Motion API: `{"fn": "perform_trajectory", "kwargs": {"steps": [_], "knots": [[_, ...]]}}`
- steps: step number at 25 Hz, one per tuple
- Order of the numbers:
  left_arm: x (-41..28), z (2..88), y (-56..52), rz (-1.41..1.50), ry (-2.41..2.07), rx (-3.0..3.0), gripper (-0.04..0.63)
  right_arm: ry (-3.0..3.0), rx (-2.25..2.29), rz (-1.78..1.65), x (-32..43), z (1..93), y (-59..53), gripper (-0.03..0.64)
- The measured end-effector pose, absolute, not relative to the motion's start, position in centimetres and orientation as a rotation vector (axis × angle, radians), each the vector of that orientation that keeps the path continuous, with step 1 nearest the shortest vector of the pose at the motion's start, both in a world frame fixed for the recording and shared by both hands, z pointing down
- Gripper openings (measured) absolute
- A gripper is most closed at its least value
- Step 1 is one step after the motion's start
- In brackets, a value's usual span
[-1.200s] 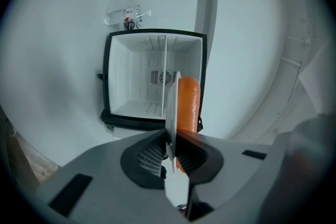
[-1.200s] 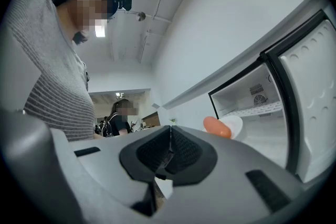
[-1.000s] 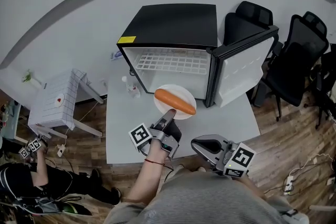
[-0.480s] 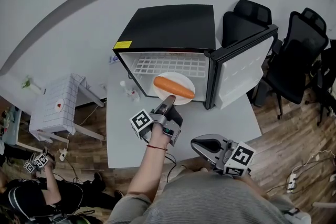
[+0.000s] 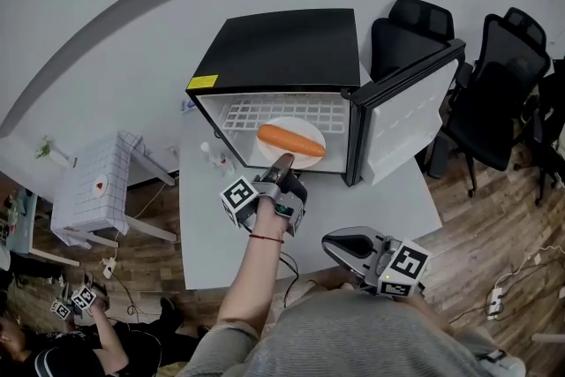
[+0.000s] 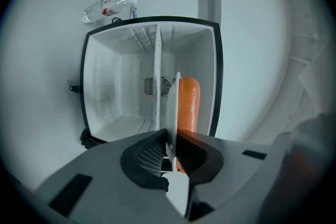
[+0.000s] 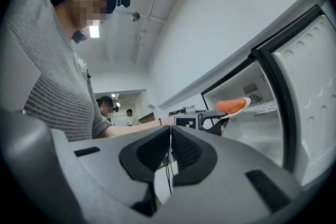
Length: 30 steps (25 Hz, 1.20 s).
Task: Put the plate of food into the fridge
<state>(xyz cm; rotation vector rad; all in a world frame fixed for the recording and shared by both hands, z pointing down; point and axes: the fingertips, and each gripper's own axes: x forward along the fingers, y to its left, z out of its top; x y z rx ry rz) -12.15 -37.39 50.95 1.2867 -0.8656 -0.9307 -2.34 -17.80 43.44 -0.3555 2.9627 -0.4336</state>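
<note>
The left gripper (image 5: 281, 169) is stretched toward the open fridge (image 5: 284, 49) that stands on the white desk (image 5: 375, 199); its fingers are clamped on the near rim of the white plate (image 5: 311, 130), as the left gripper view shows, with the rim pinched between the two pads; the plate carries a long orange piece of food (image 5: 290, 139) lying across it; the plate sits in the fridge's mouth, above the front part of the white wire shelf (image 5: 252, 112), and whether it touches the shelf I cannot tell; the fridge door (image 5: 408, 115) is swung wide to the right; a small clear bottle (image 5: 217, 157) stands on the desk just left of the fridge opening.

The right gripper (image 5: 346, 245) is held low near the person's body, well apart from the fridge; its fingers are pressed together with nothing between them, seen plainly in the right gripper view; two black office chairs (image 5: 494, 84) stand behind the door on the wooden floor.
</note>
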Motion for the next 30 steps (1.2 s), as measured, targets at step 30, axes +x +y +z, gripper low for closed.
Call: {"fn": "perform_trajectory", "kwargs": {"steps": [30], "knots": [[-12.8,53.1,-42.5,-0.814,-0.931,1.241,0.046,2.909,-0.481,-0.458,-2.8,43.1,-19.1,0.015]]}}
